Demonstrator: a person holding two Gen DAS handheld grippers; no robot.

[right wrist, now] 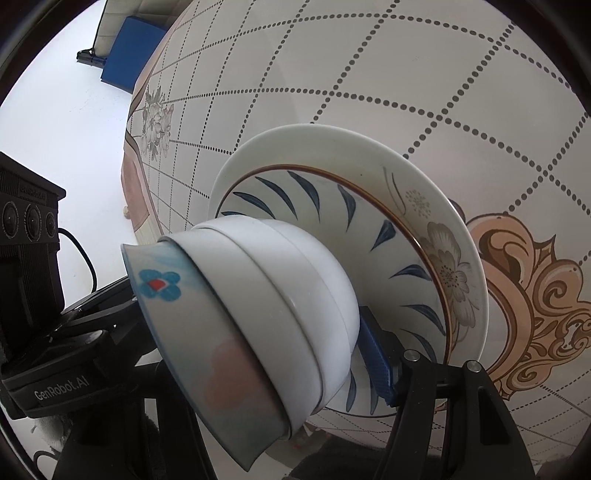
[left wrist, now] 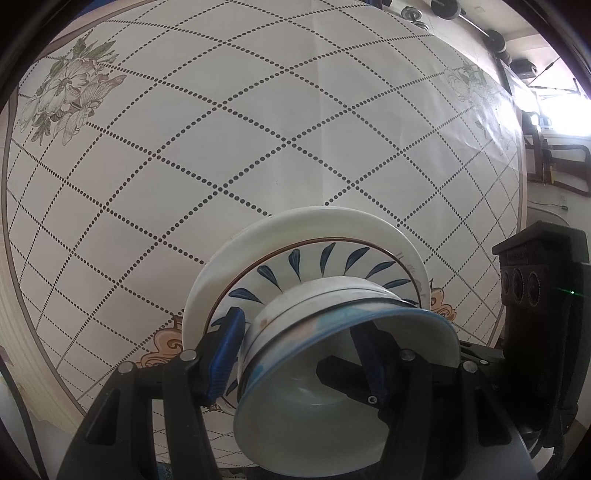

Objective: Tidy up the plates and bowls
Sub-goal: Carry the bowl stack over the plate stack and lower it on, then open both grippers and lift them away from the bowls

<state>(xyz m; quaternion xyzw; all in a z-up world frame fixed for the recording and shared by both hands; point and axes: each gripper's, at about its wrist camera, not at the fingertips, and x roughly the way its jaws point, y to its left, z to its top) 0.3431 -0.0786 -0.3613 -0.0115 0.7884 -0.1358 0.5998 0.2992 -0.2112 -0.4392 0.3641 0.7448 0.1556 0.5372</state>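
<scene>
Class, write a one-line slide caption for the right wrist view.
Stacked bowls nested on two stacked plates over a patterned tablecloth.

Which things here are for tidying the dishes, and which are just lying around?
For the job:
stacked bowls
blue-leaf plate
white flower plate

Just around:
patterned tablecloth
blue panel
barbell weights
</scene>
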